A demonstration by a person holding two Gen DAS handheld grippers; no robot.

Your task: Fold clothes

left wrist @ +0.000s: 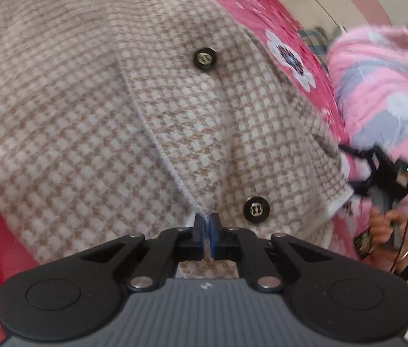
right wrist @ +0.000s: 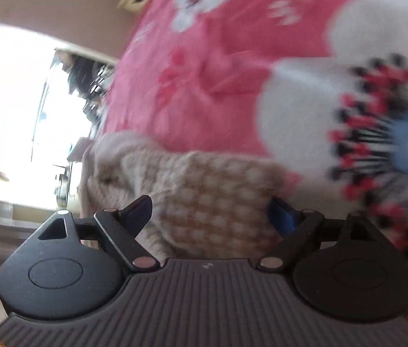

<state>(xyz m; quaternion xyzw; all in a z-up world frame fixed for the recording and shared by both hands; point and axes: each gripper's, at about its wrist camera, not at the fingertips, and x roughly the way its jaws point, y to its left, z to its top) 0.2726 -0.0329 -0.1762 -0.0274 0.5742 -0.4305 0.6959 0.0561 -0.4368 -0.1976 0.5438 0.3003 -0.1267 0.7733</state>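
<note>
the left gripper (left wrist: 207, 225) has its jaws pinched together on the white-trimmed edge of the beige checked cardigan (left wrist: 94, 92), which spreads out ahead of them over the pink flowered blanket (left wrist: 288, 49). a black button (left wrist: 256, 209) sits just right of the jaws, another button (left wrist: 205, 58) farther ahead. the right gripper (right wrist: 209, 214) has its jaws spread wide, with a bunched fold of the cardigan (right wrist: 204, 190) lying between them; the pads do not press on it.

Right wrist view motion-blurred; checked cardigan (right wrist: 204, 202) partly hidden behind gripper body, window overexposed.
</note>
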